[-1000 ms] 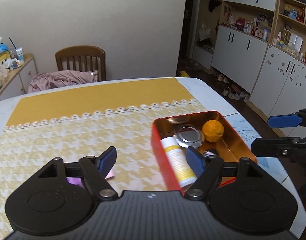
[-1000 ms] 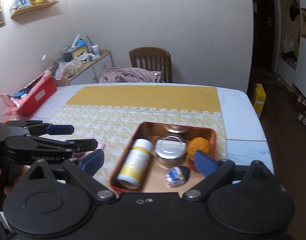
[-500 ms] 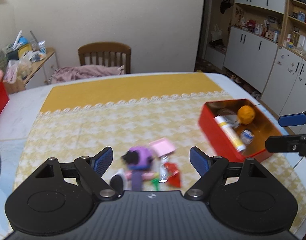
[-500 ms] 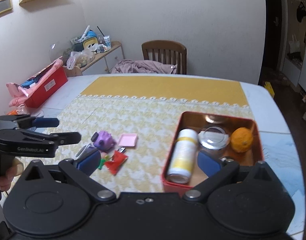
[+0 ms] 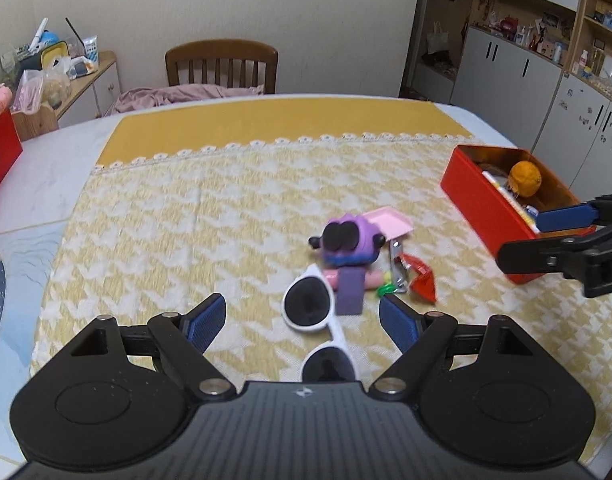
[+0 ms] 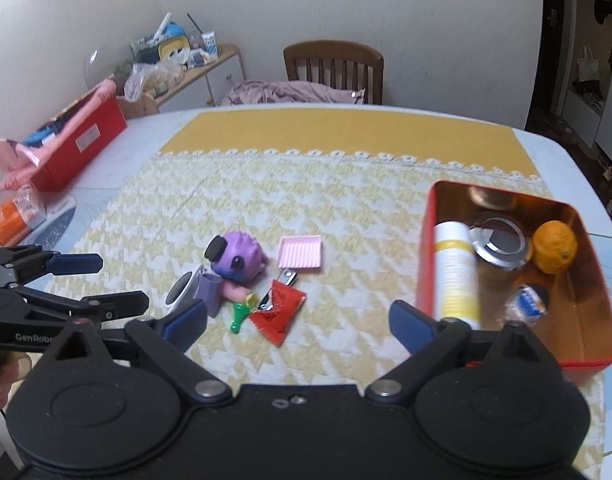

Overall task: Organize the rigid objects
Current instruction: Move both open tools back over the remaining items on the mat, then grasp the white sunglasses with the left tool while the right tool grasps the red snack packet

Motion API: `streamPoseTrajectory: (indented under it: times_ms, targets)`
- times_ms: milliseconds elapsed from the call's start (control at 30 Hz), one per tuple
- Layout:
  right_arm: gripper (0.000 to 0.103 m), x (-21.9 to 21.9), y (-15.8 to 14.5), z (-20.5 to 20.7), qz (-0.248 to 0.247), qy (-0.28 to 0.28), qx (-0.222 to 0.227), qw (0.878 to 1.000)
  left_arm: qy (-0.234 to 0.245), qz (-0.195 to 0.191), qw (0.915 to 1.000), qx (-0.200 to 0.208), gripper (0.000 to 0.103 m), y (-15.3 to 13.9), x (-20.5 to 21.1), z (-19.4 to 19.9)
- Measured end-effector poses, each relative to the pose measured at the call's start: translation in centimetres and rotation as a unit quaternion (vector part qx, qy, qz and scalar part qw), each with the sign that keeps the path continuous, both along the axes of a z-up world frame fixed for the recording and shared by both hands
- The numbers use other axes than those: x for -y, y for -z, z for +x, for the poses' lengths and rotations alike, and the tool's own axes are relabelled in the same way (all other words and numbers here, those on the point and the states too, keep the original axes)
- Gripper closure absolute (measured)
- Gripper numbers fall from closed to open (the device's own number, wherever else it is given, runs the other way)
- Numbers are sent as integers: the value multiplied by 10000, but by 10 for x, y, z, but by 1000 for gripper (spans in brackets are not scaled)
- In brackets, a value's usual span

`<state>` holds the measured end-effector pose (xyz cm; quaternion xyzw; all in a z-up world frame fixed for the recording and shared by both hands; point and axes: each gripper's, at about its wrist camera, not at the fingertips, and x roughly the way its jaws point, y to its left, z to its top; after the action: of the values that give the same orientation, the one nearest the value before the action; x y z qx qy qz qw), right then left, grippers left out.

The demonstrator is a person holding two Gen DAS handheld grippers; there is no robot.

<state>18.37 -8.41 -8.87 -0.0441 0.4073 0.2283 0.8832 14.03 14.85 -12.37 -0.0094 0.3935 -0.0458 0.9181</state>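
Note:
A pile of small things lies mid-table: a purple toy (image 5: 350, 240) (image 6: 237, 256), white sunglasses (image 5: 318, 320), a pink tray (image 6: 299, 252), a red packet (image 6: 279, 308), a nail clipper (image 5: 398, 264) and a green piece (image 6: 239, 316). My left gripper (image 5: 301, 320) hangs open above the sunglasses, gripping nothing. My right gripper (image 6: 297, 320) is open, its jaws closing, above the red packet with nothing held between them. The red tin (image 6: 426, 248) at the right holds a white bottle (image 6: 454, 268), an orange (image 6: 554, 246), a silver lid (image 6: 498, 240) and a small blue-white item (image 6: 528, 304).
A yellow patterned cloth (image 5: 185, 220) covers the table. A red box (image 6: 77, 144) and an orange packet (image 6: 13, 220) sit at the left edge. A wooden chair (image 5: 221, 64) with pink cloth stands behind the table. White cupboards (image 5: 506, 76) line the right wall.
Both grippers swung left and dipped, away from the red tin to the pile of small things. The tin now sits at the right of both views. The right jaws narrowed slightly.

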Motion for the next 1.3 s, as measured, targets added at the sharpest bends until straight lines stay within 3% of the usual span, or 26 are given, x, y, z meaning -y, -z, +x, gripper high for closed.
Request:
streamPoseTrajectory:
  times_ms: [267,567,800,1067,1300]
  targets:
    - [20,-22,24,14,-297,189,-230,9991,459,21,9987,-209,19,25,3,0]
    - [40,-39,38,28,-433,246,-361,9981,660,-17,9967,-466,20,47,4,0]
    - [57,-50,48,37,-497,183,-440,9976,731,-13,9962,-483,29,53,4,0]
    - [62,-45,65,47,-301,390,-822,9954,698,-28,9964,-470,39,52,7,1]
    - [74,-47,65,45,-246,315,-774,9962,833,255,9955,-378,63,52,16,0]
